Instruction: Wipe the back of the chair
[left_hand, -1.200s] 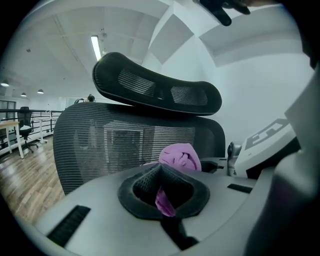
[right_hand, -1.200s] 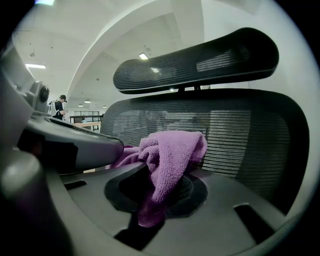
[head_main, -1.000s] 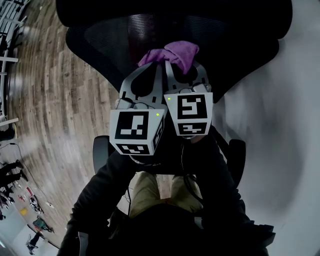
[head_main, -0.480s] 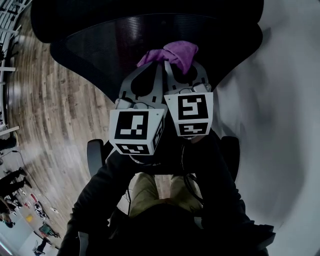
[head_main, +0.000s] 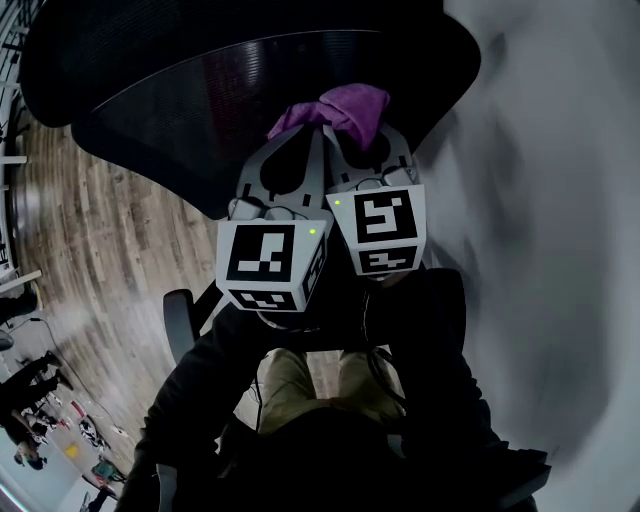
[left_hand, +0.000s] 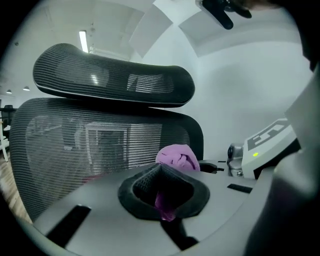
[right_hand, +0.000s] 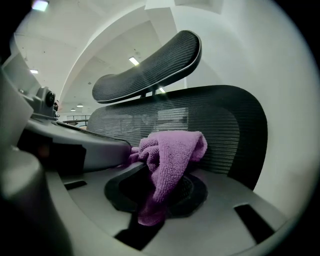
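Pinching purple cloth (right_hand: 170, 150) together, left claw (left_hand: 162, 197) and right claw (right_hand: 152, 195), chair back (right_hand: 225, 130) contact hidden

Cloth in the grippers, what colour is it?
Purple. The cloth shows best in the right gripper view.

The chair back (right_hand: 225, 130) is blocking just ahead of the left gripper (left_hand: 162, 195) and right gripper (right_hand: 157, 192), both pinching the cloth (right_hand: 172, 150). The headrest (left_hand: 115, 75) is hanging above. Free room is lying rightward.

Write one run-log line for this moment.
left gripper: shut on purple cloth | right gripper: same | cloth at chair back
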